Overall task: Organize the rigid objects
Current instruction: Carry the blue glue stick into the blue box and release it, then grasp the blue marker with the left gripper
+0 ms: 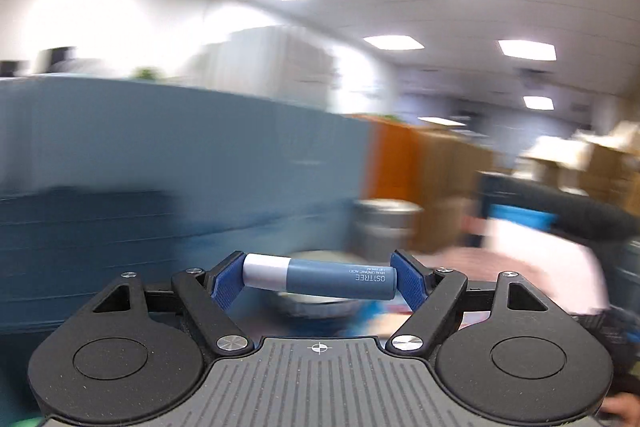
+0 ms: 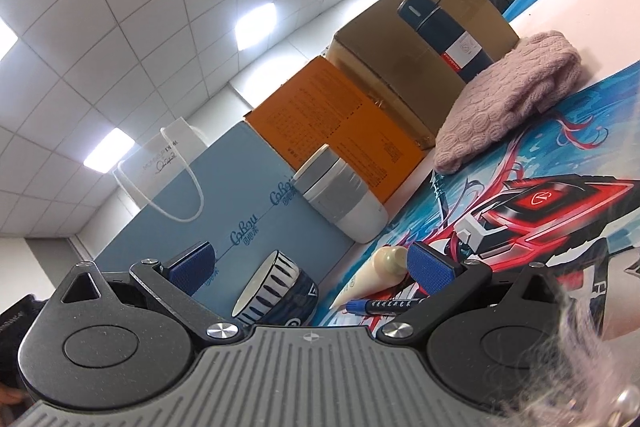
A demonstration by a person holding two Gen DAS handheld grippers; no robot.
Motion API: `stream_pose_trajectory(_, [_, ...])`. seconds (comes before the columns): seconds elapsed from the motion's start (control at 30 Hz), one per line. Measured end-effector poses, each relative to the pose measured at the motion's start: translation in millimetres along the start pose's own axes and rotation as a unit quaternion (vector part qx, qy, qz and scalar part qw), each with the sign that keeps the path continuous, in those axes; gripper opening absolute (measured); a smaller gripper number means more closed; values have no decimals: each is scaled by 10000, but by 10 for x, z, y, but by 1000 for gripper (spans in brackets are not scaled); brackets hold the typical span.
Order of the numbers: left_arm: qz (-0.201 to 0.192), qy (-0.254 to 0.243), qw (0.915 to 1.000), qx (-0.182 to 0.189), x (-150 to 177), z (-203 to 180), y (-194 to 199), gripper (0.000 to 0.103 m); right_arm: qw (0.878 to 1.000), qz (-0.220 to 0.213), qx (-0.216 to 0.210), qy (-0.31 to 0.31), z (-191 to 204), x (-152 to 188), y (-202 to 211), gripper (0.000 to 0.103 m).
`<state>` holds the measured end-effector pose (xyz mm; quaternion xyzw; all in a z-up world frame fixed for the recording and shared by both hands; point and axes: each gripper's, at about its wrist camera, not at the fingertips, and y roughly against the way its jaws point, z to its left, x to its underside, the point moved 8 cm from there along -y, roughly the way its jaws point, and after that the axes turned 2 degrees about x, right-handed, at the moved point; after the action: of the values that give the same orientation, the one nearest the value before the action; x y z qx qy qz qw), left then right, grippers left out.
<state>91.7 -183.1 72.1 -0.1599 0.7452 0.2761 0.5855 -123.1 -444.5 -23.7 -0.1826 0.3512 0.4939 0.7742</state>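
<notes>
My left gripper (image 1: 318, 281) is shut on a blue lip-balm tube (image 1: 320, 277) with a silver cap, held crosswise between the blue pads, up in the air; the background is blurred. My right gripper (image 2: 312, 267) is open and empty, low over the printed desk mat (image 2: 560, 163). Just ahead of it lie a blue-striped bowl (image 2: 276, 291) on its side, a cream tube (image 2: 376, 277) and a blue pen (image 2: 384, 305). A grey-and-white cup (image 2: 340, 195) stands further back.
A blue box (image 2: 224, 219), an orange box (image 2: 340, 123) and a cardboard box (image 2: 416, 39) line the back of the table. A dark blue flask (image 2: 444, 31) and a pink knitted cloth (image 2: 508, 95) lie at the right. A white paper bag (image 2: 164, 163) leans on the blue box.
</notes>
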Motion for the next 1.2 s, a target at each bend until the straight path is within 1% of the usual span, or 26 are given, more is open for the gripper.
stream_pose_trajectory(0.03, [87, 132, 9990, -425, 33, 195, 16, 79, 10000, 1, 6, 8, 1, 1, -1, 103])
stream_pose_trajectory(0.07, [250, 316, 9965, -736, 89, 378, 16, 79, 10000, 0, 10, 10, 0, 2, -1, 103])
stream_pose_trajectory(0.1, [417, 536, 9928, -985, 159, 552, 12, 79, 10000, 3, 15, 13, -2, 2, -2, 103])
stream_pose_trajectory(0.13, [577, 745, 9887, -1162, 237, 694, 2, 79, 10000, 8, 22, 22, -1, 4, -3, 103])
stream_pose_trajectory(0.17, [732, 853, 9852, -1296, 303, 787, -23, 79, 10000, 16, 30, 36, 0, 6, -6, 103])
stream_pose_trajectory(0.23, [978, 859, 9772, -1678, 407, 912, -74, 79, 10000, 30, 51, 73, 4, 12, -15, 103])
stream_pose_trajectory(0.3, [1230, 696, 9694, -2006, 475, 987, -153, 79, 9999, 42, 83, 111, 6, 19, -23, 103])
stream_pose_trajectory(0.37, [1432, 616, 9640, -2156, 542, 1018, -230, 79, 9998, 56, 113, 128, 3, 24, -29, 103])
stream_pose_trajectory(0.57, [1586, 759, 9615, -2113, 659, 1057, -324, 80, 9998, 77, 141, 143, -5, 27, -40, 103])
stream_pose_trajectory(0.63, [1556, 794, 9618, -2110, 673, 1047, -327, 81, 9998, 88, 141, 148, -1, 31, -44, 103])
stream_pose_trajectory(0.67, [1543, 796, 9619, -2111, 688, 1037, -318, 82, 9997, 91, 137, 152, 0, 30, -45, 103])
stream_pose_trajectory(0.7, [1538, 793, 9619, -2115, 686, 1029, -315, 87, 9997, 93, 136, 154, 2, 31, -44, 103])
stream_pose_trajectory(0.8, [1471, 785, 9633, -2104, 687, 1025, -242, 88, 9998, 92, 134, 151, 3, 29, -45, 103])
stream_pose_trajectory(0.87, [1343, 830, 9655, -2073, 668, 1013, -181, 88, 9997, 91, 140, 153, 2, 29, -44, 103])
stream_pose_trajectory(0.93, [1127, 846, 9697, -1996, 594, 945, -125, 88, 9998, 58, 147, 147, -1, 23, -36, 103])
stream_pose_trajectory(1.0, [886, 780, 9761, -1824, 499, 831, -72, 92, 9998, 11, 164, 116, -15, 10, -24, 103])
stream_pose_trajectory(1.07, [591, 613, 9834, -1601, 380, 673, -32, 97, 9998, -59, 195, 57, -39, -11, -4, 103])
stream_pose_trajectory(1.17, [183, 280, 9922, -1200, 236, 380, -30, 100, 9992, -266, 280, -123, -104, -67, 53, 103])
stream_pose_trajectory(1.2, [117, 178, 9942, -1056, 202, 280, -22, 101, 9987, -354, 315, -211, -135, -94, 78, 103])
